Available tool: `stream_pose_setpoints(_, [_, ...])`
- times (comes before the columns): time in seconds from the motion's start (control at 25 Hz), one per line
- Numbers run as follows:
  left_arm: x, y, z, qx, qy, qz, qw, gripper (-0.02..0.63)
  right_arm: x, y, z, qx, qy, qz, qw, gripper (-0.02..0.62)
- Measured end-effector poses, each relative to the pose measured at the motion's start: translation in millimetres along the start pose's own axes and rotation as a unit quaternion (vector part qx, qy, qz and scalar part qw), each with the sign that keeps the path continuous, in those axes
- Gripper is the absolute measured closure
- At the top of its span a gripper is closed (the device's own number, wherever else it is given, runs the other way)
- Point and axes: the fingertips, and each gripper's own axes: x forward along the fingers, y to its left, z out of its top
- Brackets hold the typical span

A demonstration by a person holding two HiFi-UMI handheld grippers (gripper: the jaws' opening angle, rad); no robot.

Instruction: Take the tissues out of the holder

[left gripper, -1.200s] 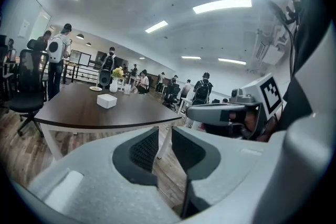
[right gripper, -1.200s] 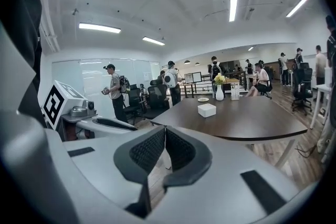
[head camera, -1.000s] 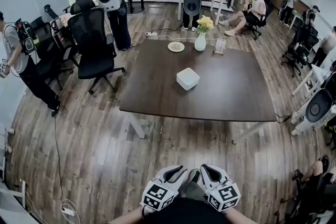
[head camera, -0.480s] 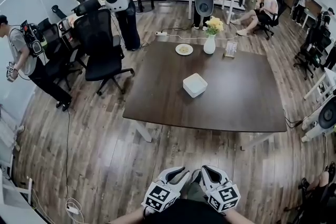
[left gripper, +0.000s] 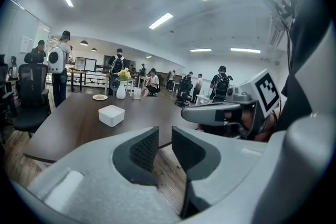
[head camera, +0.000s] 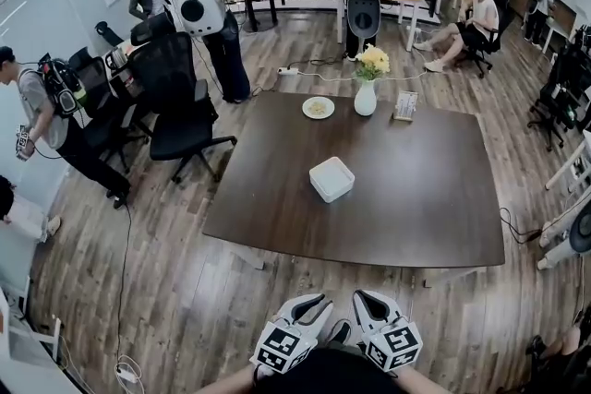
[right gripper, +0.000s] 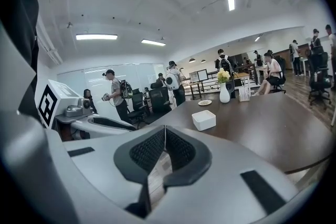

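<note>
The tissue holder (head camera: 331, 179), a low white square box, rests near the middle of the dark wooden table (head camera: 416, 208). No tissue shows sticking out of it from here. Both grippers hang side by side at the bottom of the head view, well short of the table's near edge. My left gripper (head camera: 310, 303) is open, with a narrow gap between its pads and nothing in it. My right gripper (head camera: 367, 301) is shut, pads together and empty. The holder (left gripper: 111, 115) lies far ahead of the left gripper (left gripper: 164, 138). In the right gripper view the holder (right gripper: 203, 119) sits beyond the gripper (right gripper: 165, 135).
A white vase with yellow flowers (head camera: 367, 95), a small plate (head camera: 318, 107) and a card stand (head camera: 404, 105) stand at the table's far edge. A black office chair (head camera: 180, 101) is at its left. Several people stand or sit around the room. Wooden floor (head camera: 185, 291) lies between me and the table.
The table and the holder have come closer and lower in the head view as I walked toward them. Both grippers keep their place in the view and their jaws are unchanged.
</note>
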Motion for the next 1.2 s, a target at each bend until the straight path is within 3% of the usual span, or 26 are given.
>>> stream_pose_setpoints(0.24, [34.8, 4.3, 20.9, 0.008, 0.001, 0.015, 0.9998, 0.526, 13.0, -43.1, 13.3, 0.0, 0.003, 0.001, 1.0, 0.584])
stream_pose_setpoints(0.56, [56.3, 31.7, 31.8, -0.006, 0.006, 0.024, 0.9997, 0.526, 40.0, -64.0, 21.5, 0.001, 0.013, 0.005, 1.0, 0.584])
stream_pose_setpoints(0.84, [81.2, 61.4, 50.7, 0.009, 0.0, 0.011, 0.9999, 0.526, 71.0, -88.4, 37.1, 0.002, 0.014, -0.02, 1.0, 0.583])
stream_pose_setpoints(1.2, [102.2, 134.4, 76.3, 0.014, -0.015, -0.014, 0.9997, 0.526, 135.8, -102.9, 64.6, -0.018, 0.018, -0.064, 0.998, 0.583])
